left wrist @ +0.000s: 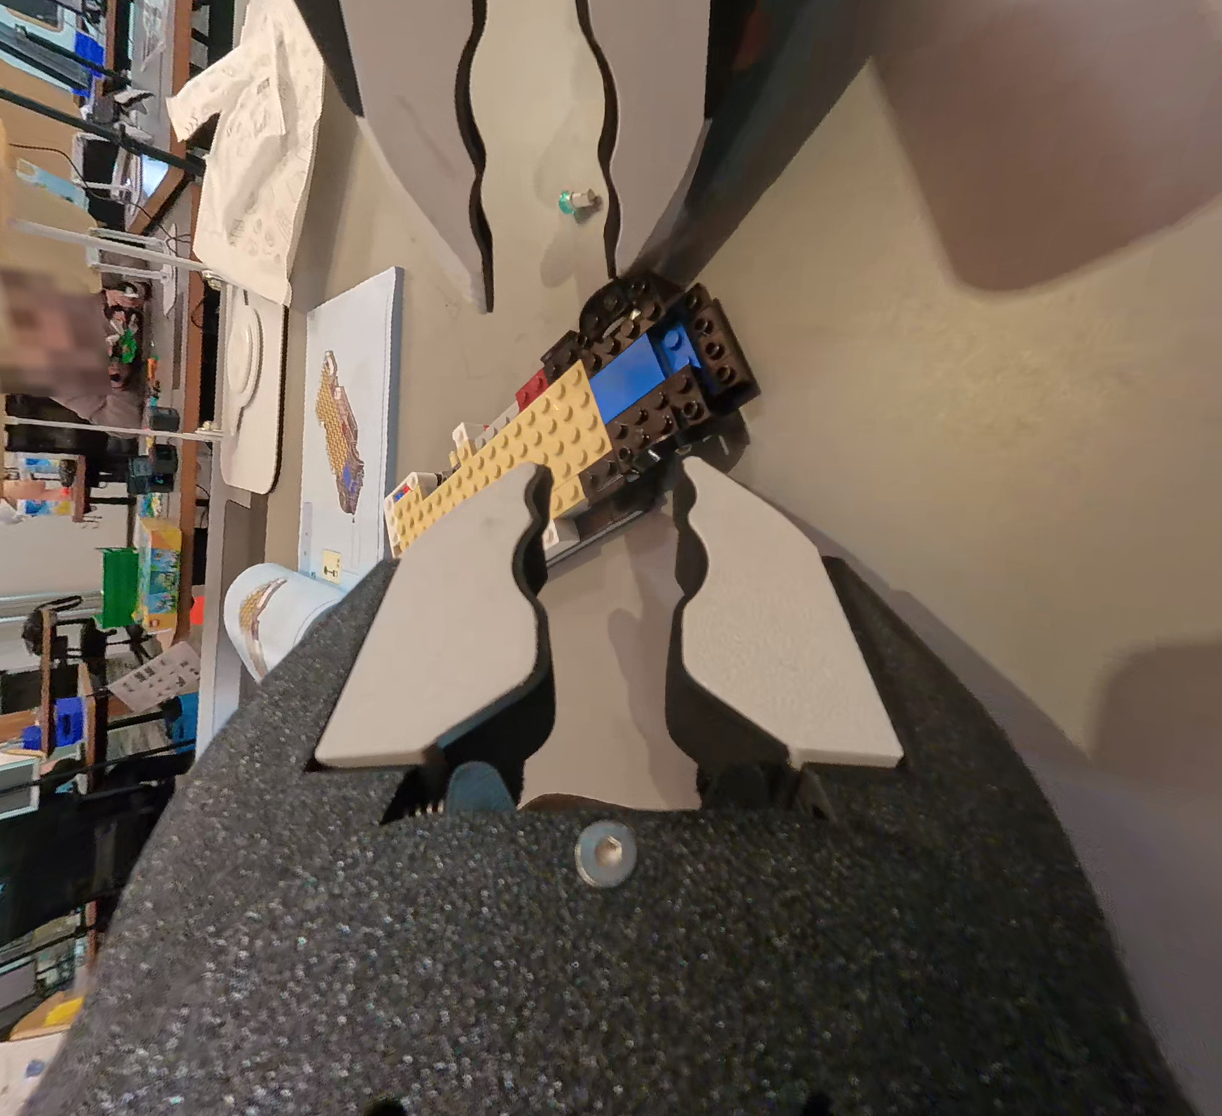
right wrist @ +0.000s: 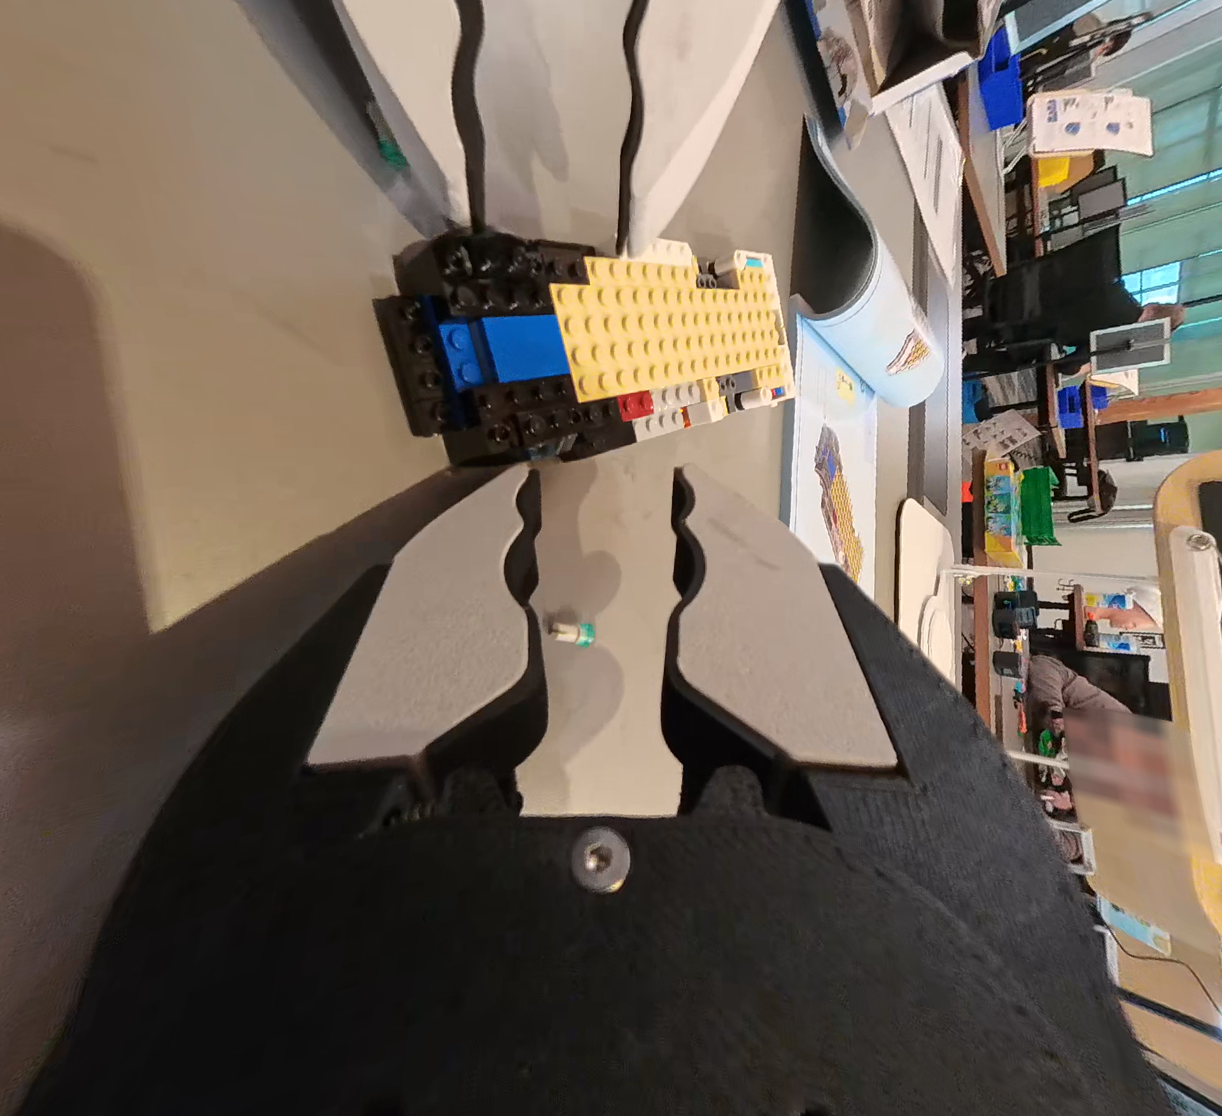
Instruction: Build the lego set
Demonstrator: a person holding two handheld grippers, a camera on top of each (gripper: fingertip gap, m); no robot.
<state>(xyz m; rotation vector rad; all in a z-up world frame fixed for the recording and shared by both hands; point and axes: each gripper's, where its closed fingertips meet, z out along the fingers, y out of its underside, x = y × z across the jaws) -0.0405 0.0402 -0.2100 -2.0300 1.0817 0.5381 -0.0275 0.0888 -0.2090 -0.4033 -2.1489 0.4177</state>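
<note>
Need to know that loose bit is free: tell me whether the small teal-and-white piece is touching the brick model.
Apart. In the right wrist view the teal-and-white piece lies on bare table between the open right gripper fingers, clear of the brick model.

An open instruction booklet (right wrist: 833, 489), a white mat (left wrist: 248, 383) and printed sheets (left wrist: 254, 158) lie nearby.

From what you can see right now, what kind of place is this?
Probably a shared workshop or lab set up for brick building. A tan, blue and black toy-brick model sits on a grey table beside an open pale-blue instruction booklet, and behind it stand more tables with blue storage bins and seated people.
</note>
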